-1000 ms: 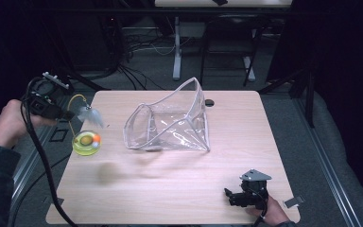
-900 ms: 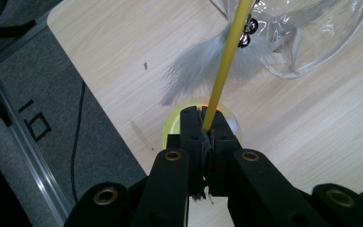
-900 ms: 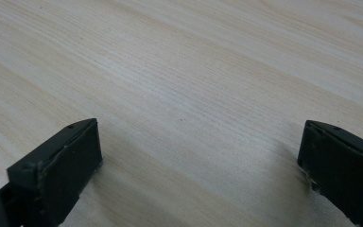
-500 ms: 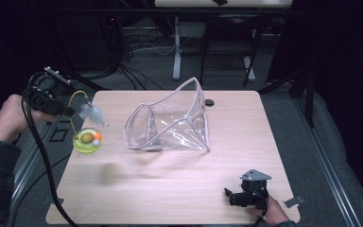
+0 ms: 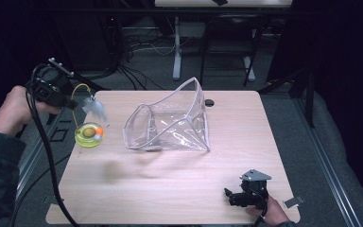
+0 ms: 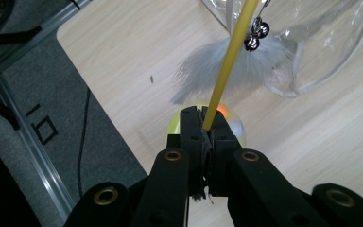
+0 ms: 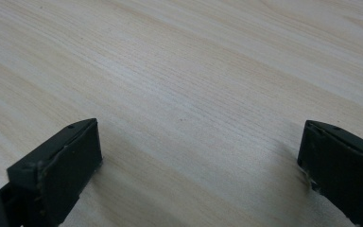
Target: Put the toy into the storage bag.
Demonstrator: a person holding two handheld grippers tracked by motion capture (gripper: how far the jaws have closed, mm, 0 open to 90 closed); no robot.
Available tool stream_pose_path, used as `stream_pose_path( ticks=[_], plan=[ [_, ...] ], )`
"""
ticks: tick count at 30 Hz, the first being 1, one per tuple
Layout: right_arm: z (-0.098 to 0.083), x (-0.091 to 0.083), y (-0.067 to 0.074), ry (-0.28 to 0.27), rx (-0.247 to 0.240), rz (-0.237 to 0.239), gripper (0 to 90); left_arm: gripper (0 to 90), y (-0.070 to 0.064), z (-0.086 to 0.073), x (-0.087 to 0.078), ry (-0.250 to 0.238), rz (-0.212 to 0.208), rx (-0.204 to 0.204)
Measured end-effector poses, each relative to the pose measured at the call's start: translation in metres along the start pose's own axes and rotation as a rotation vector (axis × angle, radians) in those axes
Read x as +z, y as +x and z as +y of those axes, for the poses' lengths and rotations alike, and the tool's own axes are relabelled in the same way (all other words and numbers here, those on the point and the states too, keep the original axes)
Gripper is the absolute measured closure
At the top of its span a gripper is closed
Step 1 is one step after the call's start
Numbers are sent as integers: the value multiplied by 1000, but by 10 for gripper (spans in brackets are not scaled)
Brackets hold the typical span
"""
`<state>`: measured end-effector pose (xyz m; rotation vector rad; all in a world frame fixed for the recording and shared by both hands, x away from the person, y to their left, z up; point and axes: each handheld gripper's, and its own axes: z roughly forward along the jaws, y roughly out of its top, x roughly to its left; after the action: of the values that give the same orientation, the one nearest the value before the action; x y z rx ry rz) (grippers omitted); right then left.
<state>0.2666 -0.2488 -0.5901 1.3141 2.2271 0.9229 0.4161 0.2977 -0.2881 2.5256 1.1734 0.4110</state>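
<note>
Yellow wand of a feather toy sits pinched between the jaws of the left claw, which are clamped tight on its thin stem. From that grip the wand runs up and away from the claw in the left gripper view, and near its far end hang two small metal bells and a tuft of grey feather. In the high view the left claw is held in the air over the left edge of the counter, with the wand arching out ahead of it and the feather drooping just beyond its tip. Directly below the claw, on the counter, rests a small yellow-green dish with an orange ball in it; the same dish peeks out from behind the jaws in the left gripper view. Farther out from the left claw lies a clear plastic bag, its mouth turned toward the claw.

Well apart from all this, the right claw rests low on the near right part of the counter. Its jaws stand wide apart over bare wood, with nothing between them.
</note>
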Motion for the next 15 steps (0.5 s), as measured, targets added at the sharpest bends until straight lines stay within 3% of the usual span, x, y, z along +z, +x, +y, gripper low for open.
stream_pose_path(
  ticks=[7,15],
  plan=[
    [0,0,0,-1,0,-4,0,880,-2,14,-8,15,25,19],
    [0,0,0,1,1,1,0,880,-1,27,-16,0,29,19]
  ],
)
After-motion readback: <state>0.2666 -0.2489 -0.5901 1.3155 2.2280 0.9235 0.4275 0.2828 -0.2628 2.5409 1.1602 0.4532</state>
